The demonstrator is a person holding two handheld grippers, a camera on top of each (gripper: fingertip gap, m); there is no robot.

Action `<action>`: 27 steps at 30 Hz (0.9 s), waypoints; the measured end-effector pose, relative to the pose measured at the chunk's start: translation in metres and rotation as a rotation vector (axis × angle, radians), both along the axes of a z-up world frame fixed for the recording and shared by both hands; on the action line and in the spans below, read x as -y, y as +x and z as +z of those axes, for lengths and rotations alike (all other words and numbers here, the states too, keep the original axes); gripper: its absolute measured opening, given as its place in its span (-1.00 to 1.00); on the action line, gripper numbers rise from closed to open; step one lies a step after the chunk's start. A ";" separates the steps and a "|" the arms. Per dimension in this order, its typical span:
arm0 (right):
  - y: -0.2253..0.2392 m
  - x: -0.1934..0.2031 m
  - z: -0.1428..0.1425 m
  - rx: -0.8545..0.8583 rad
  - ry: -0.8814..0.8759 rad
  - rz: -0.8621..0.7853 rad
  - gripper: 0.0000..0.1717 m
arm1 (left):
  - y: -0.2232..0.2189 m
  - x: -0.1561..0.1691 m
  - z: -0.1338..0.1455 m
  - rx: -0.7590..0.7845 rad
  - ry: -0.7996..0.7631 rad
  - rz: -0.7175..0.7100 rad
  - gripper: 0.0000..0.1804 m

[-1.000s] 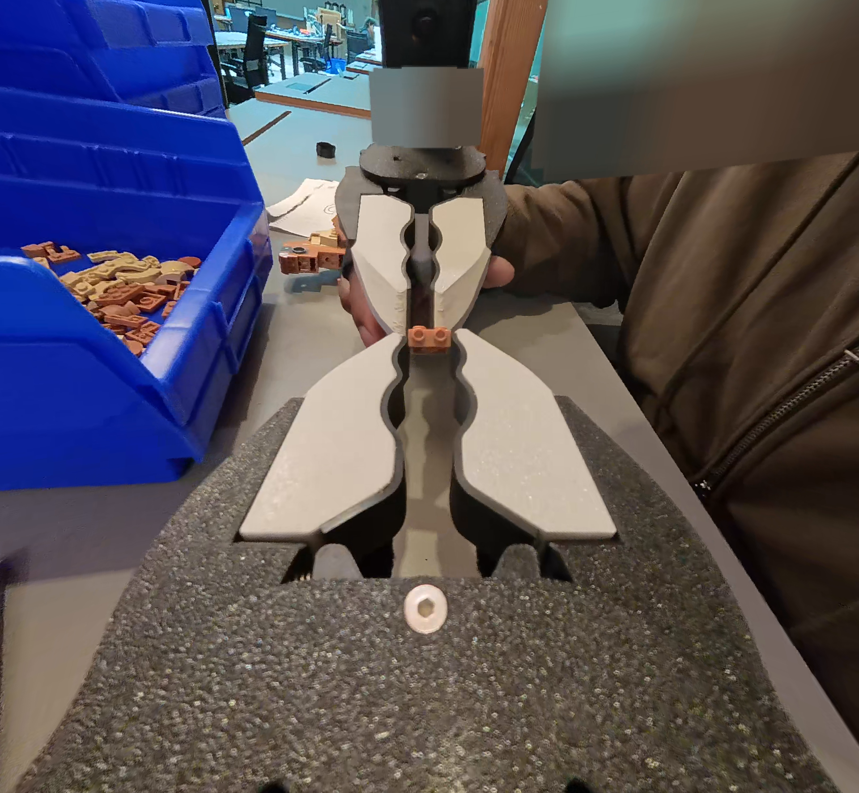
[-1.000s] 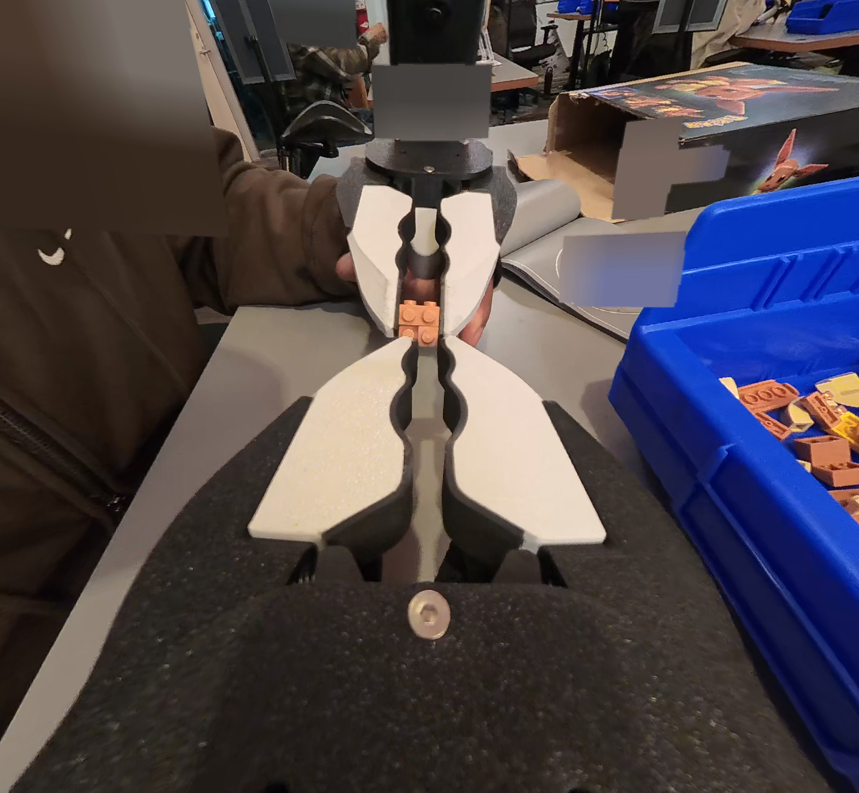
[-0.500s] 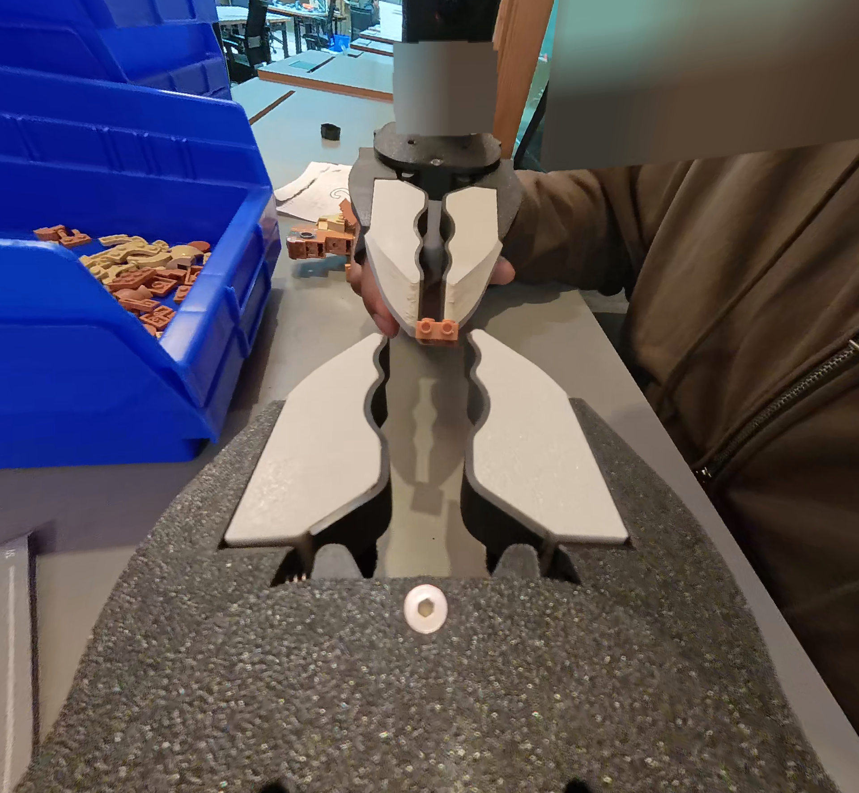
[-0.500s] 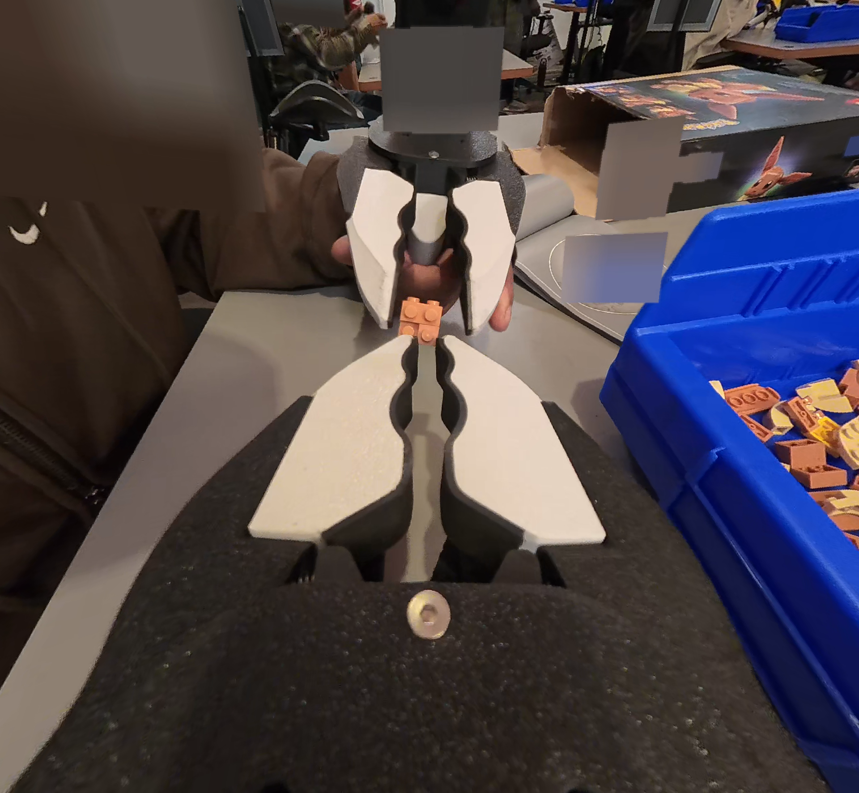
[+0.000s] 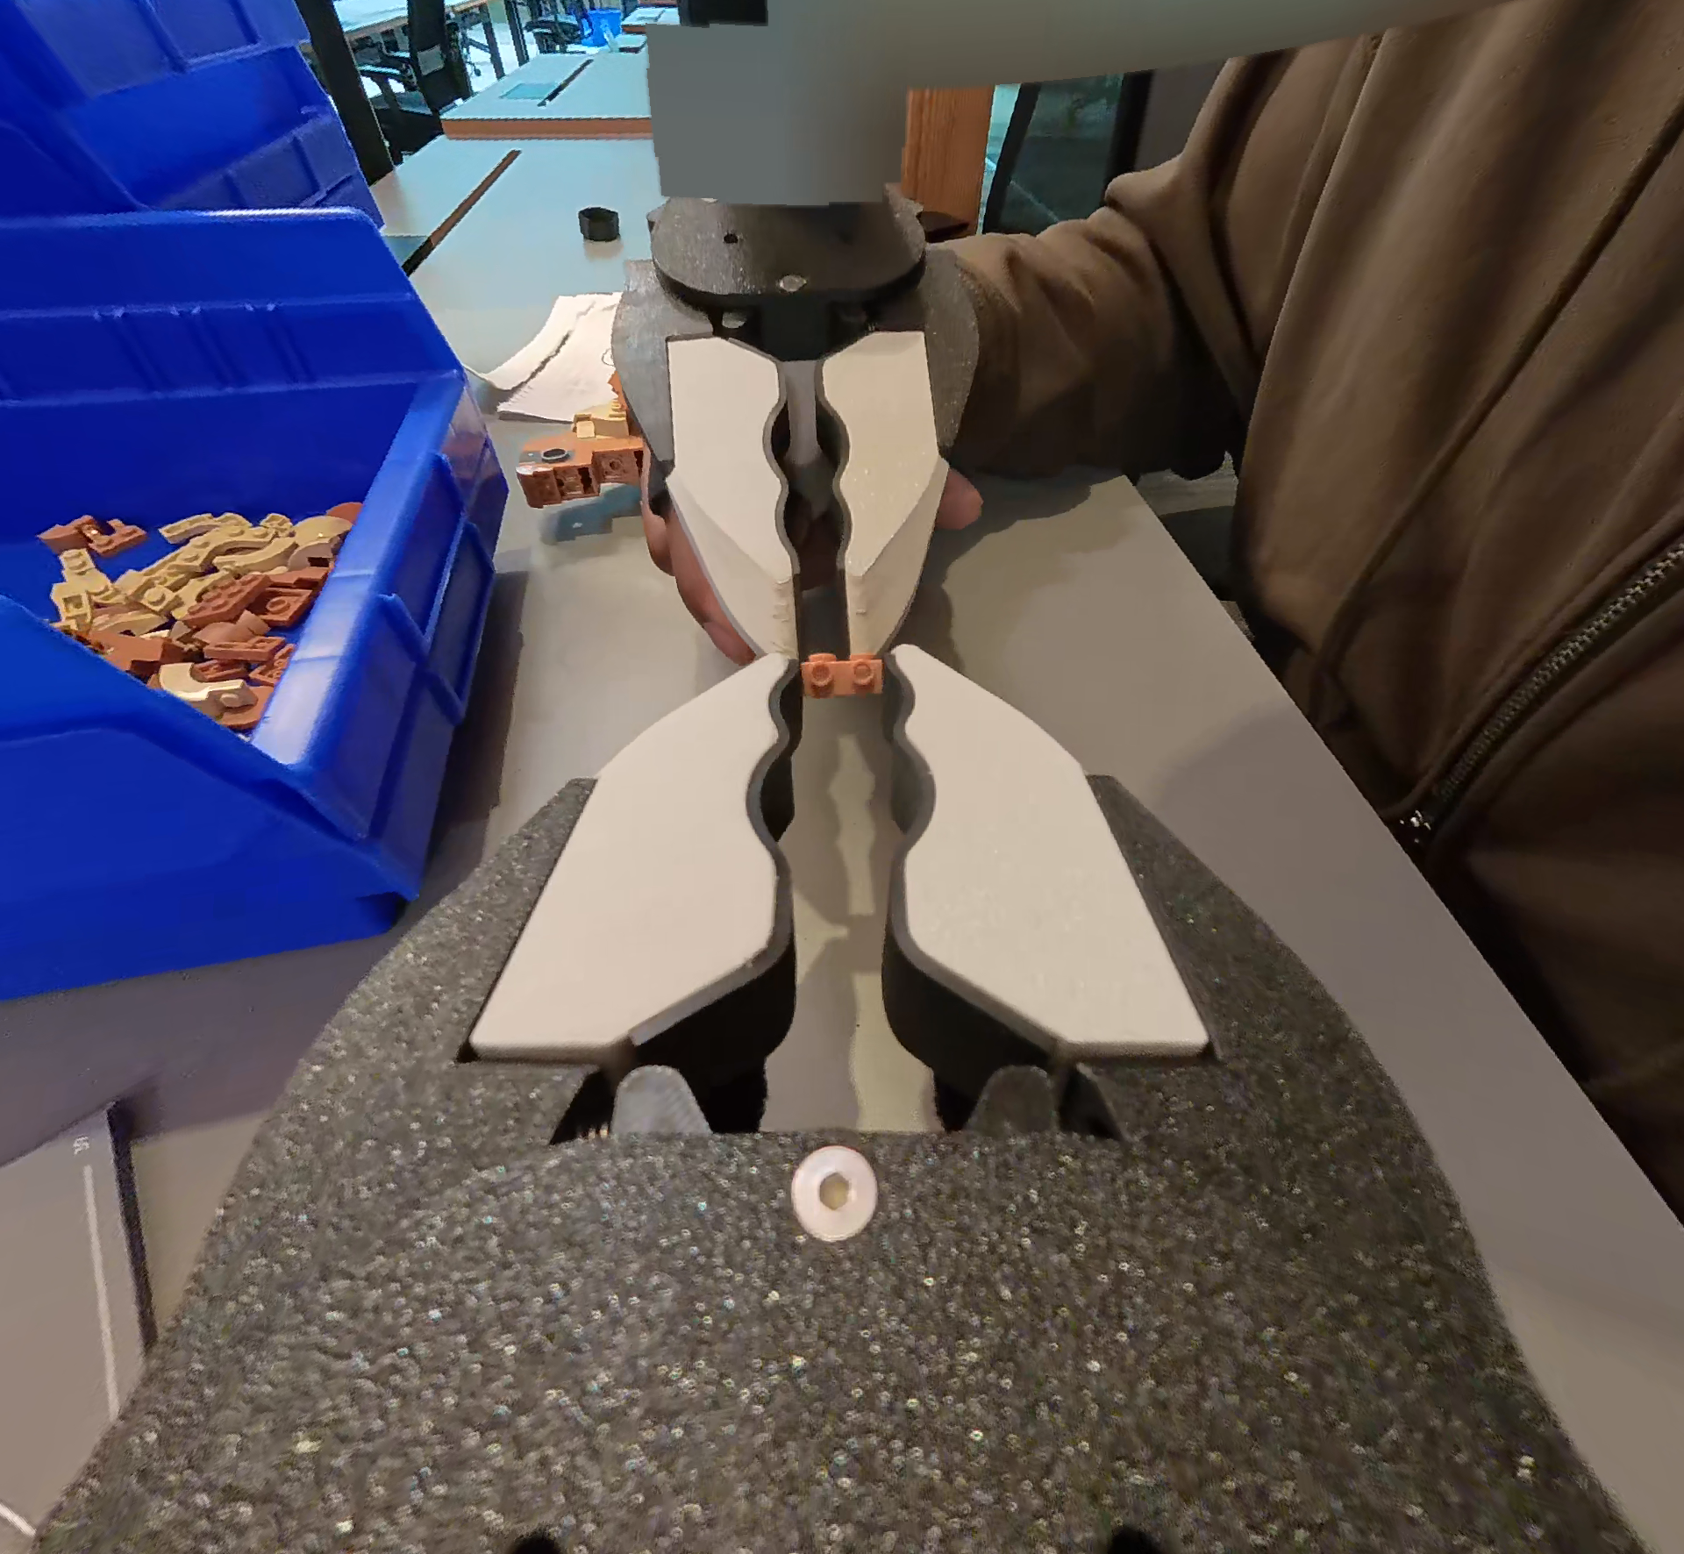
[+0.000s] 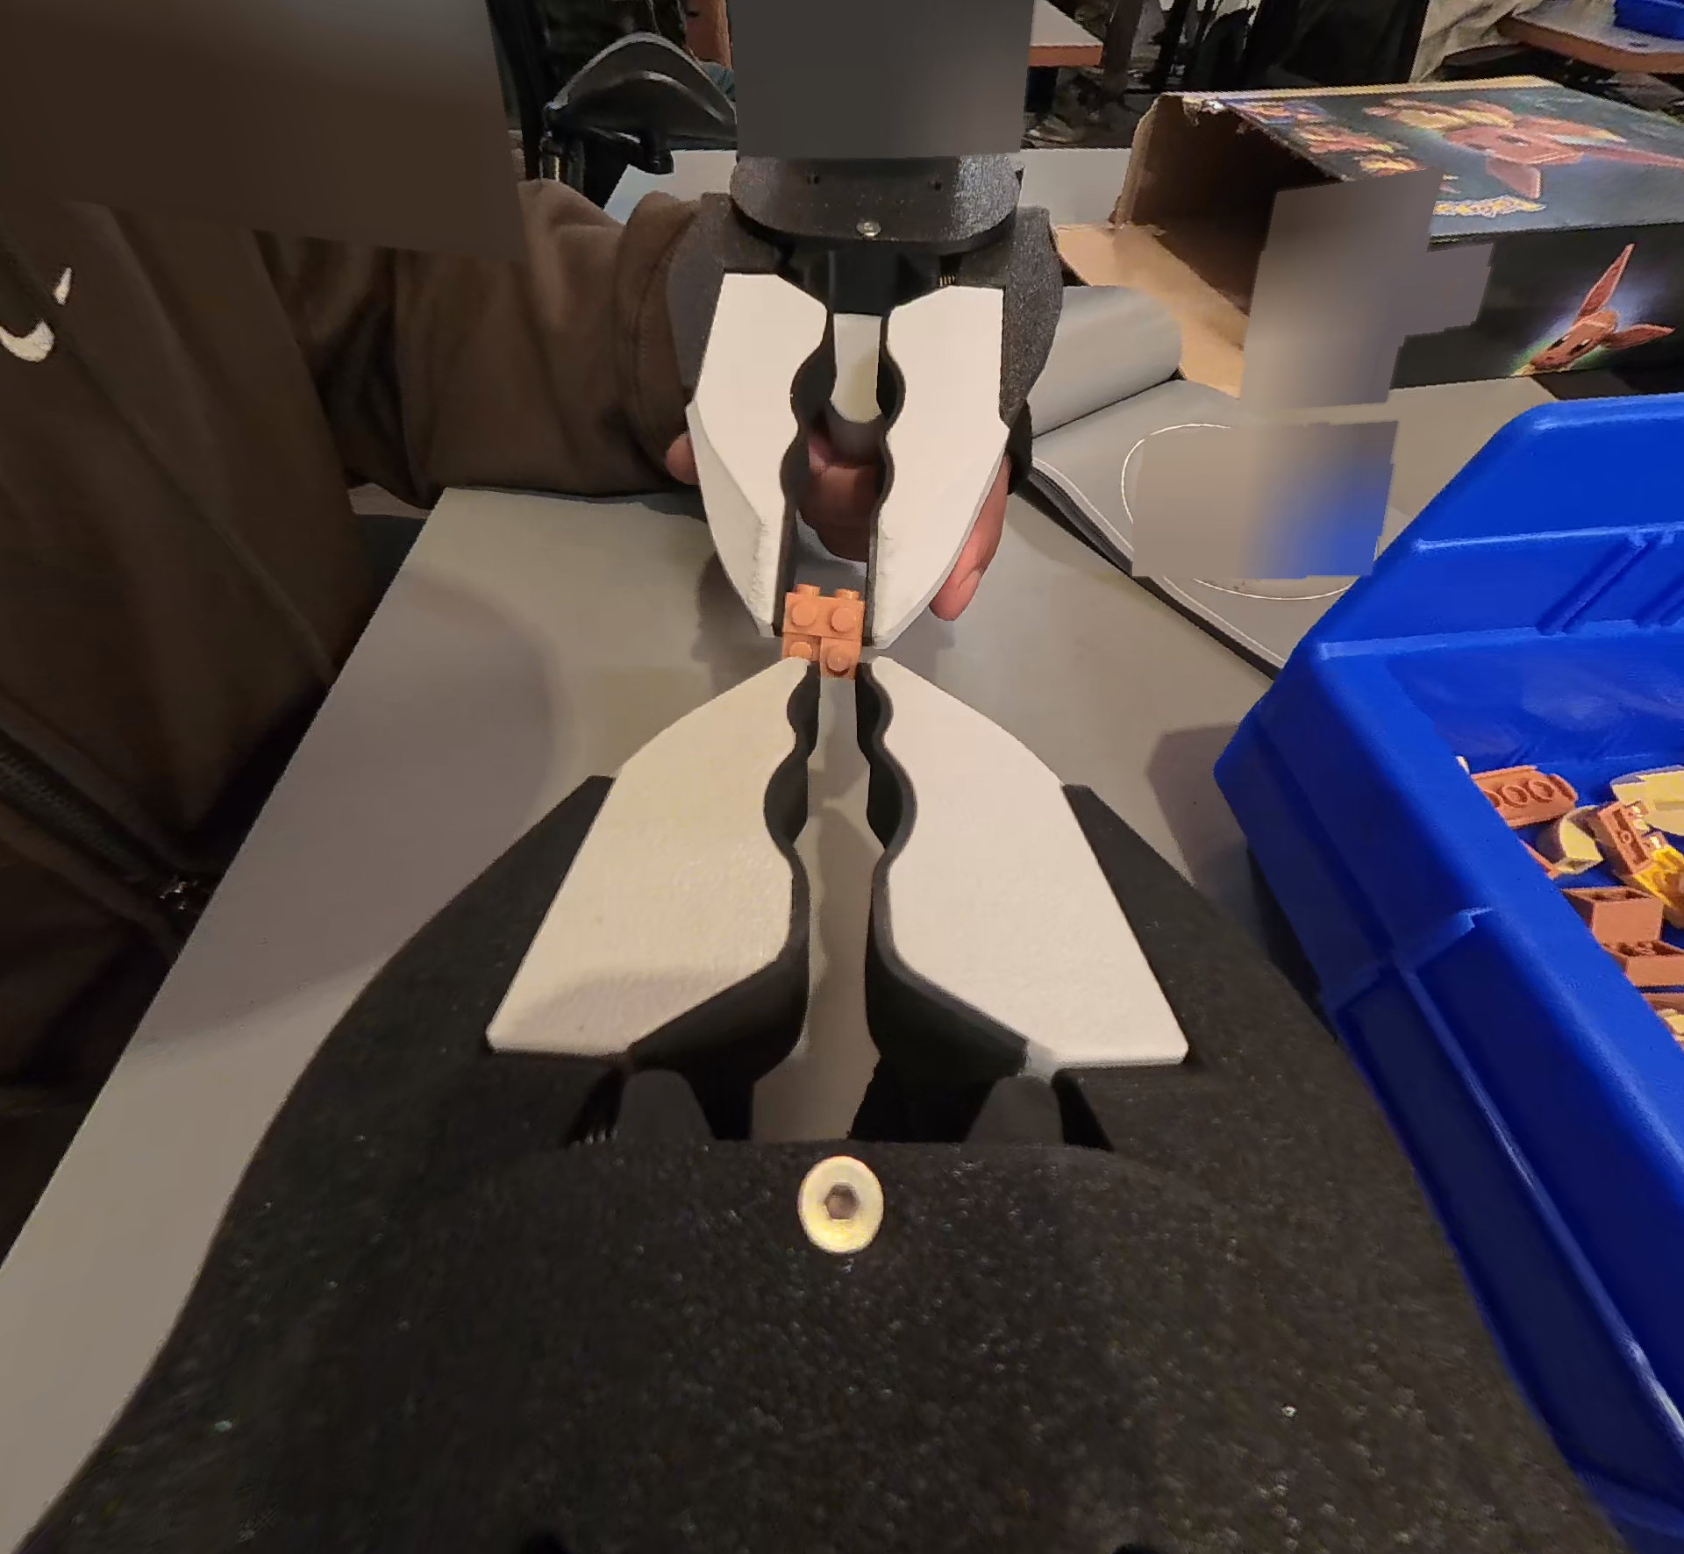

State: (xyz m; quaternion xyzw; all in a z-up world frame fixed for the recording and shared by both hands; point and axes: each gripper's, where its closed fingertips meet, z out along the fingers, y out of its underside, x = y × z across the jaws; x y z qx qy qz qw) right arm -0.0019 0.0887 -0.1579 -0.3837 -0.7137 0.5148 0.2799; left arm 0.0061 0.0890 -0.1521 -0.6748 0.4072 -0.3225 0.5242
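A small orange studded brick piece (image 5: 843, 678) hangs in the air between my two grippers, which face each other tip to tip above the grey table (image 5: 1093, 690). My left gripper (image 5: 843, 672) is shut on the piece's two-stud width, with both pads against its ends. In the right wrist view the same piece (image 6: 823, 622) shows its wider upper part between the left gripper's fingers (image 6: 825, 608). Its narrow lower part is pinched by my right gripper (image 6: 836, 677). The right gripper also shows in the left wrist view (image 5: 825, 645).
A blue bin (image 5: 392, 599) with several brown and tan bricks stands left of the left gripper; it also shows in the right wrist view (image 6: 1367, 827). A partly built brown model (image 5: 574, 472) lies behind. A cardboard box (image 6: 1185, 235) and an open booklet (image 6: 1121, 380) lie far right. A person's brown jacket sleeve (image 5: 1367, 326) is close. Less than 4 cm separates the two grippers' tips. The partly built brown model (image 5: 574, 472) lies around 20 cm away from my right fingertips.
Half a second ago my left gripper had opened wide and drawn back, leaving the orange piece in the right gripper alone. Its pads have now come together on the piece once more.
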 end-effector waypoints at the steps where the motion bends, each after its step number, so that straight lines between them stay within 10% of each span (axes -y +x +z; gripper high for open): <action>1: 0.000 0.000 0.000 0.004 -0.010 0.000 -0.91 | 0.000 0.000 0.000 0.003 0.003 -0.003 -0.82; 27: -0.005 -0.003 0.006 -0.017 -0.041 -0.047 -0.92 | -0.002 -0.005 0.007 0.082 0.026 0.017 -0.82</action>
